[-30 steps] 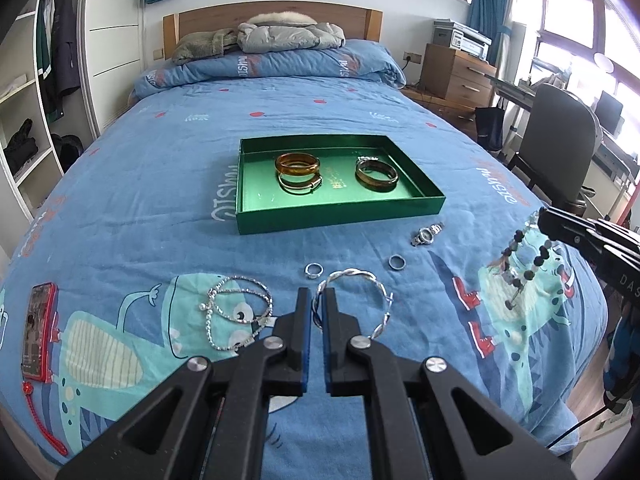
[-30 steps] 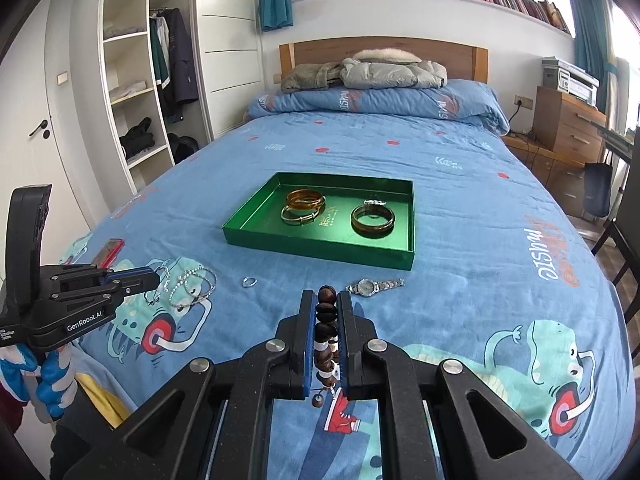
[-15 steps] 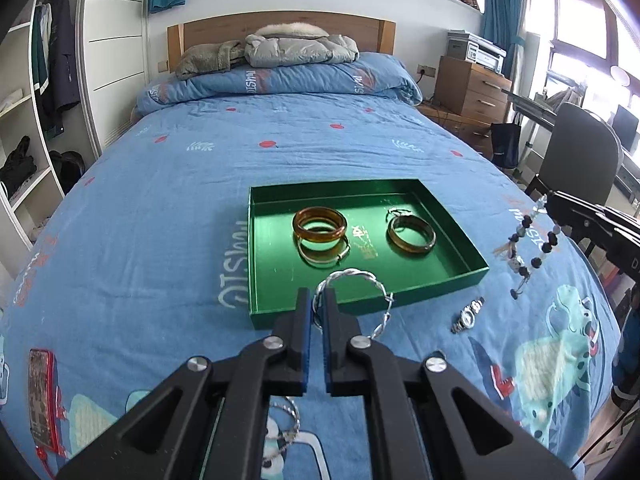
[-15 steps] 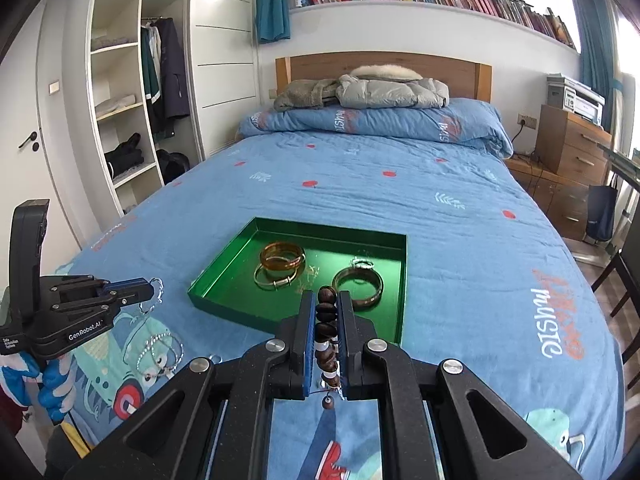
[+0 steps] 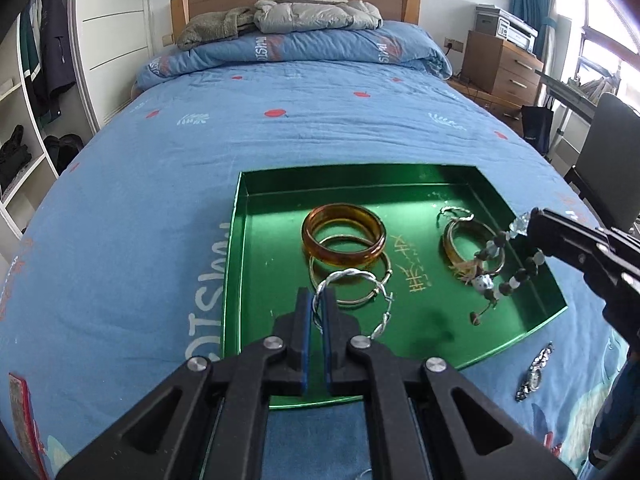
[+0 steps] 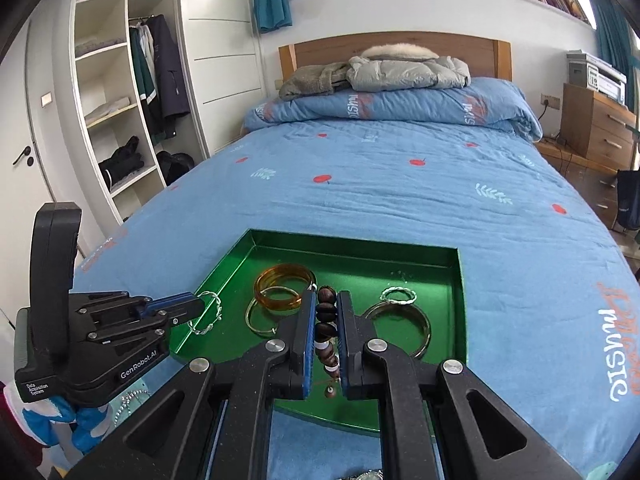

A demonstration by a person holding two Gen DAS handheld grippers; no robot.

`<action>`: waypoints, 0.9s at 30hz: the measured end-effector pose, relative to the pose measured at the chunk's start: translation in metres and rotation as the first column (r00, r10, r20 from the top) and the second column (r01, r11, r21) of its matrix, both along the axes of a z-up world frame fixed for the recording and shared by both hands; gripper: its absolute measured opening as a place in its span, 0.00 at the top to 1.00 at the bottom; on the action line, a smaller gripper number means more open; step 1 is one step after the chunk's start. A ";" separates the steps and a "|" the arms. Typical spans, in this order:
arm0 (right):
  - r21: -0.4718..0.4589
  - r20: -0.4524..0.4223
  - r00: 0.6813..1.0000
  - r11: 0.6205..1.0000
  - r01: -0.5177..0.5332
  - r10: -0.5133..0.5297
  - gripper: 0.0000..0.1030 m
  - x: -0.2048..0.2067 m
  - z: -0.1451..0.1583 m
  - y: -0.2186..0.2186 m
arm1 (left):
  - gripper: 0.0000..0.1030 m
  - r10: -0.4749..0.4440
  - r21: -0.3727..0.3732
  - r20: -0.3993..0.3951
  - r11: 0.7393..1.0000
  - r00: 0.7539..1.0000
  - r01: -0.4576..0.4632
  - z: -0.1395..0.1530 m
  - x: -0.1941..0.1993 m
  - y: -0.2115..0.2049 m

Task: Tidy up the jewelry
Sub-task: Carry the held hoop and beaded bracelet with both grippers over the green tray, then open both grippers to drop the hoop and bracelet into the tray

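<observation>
- left tool [image 5: 315,308] is clamping the twisted silver bangle [image 5: 352,300] by its rim, hanging it over the near-left of the green tray [image 5: 236,272], ready to drop.
- right tool [image 6: 325,312] is pinching the bead bracelet [image 6: 325,320] over the tray's right part so it is dangling clear of the bangles there.
- watch [image 5: 534,372] is lying on the bed, outside the tray.

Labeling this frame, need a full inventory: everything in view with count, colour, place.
tray: 1, green, on the bed
bed: 1, blue cover
amber bangle: 1, amber, in tray, on the gold bangle
gold bangle: 1, in tray
brown bangle: 1, tray right
small twisted ring: 1, silver, by brown bangle
watch: 1, silver, on bed outside tray
twisted bracelet: 1, silver, held over tray
bead bracelet: 1, brown and white, held over tray
left gripper: shut on twisted bracelet
right gripper: shut on bead bracelet
</observation>
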State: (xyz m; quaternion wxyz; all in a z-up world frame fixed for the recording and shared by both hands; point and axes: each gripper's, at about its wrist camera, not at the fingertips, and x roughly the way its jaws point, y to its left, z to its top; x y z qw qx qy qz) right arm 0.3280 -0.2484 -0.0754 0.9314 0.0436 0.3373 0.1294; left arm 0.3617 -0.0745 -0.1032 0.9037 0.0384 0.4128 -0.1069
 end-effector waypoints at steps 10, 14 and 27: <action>0.014 -0.136 0.990 1.000 0.025 -0.022 0.90 0.008 -0.057 -0.009 | 0.96 0.031 0.001 -0.082 1.000 0.996 -0.031 -0.036 0.017 0.007; 0.011 -0.170 0.984 0.999 0.050 -0.047 0.90 0.007 -0.066 -0.014 | 0.96 0.035 0.004 -0.089 0.999 0.995 -0.035 -0.041 0.019 0.006; -0.003 -0.184 0.977 0.994 0.105 -0.104 0.60 0.005 -0.063 -0.018 | 0.90 0.029 -0.019 -0.099 0.999 0.995 -0.031 -0.037 0.020 0.009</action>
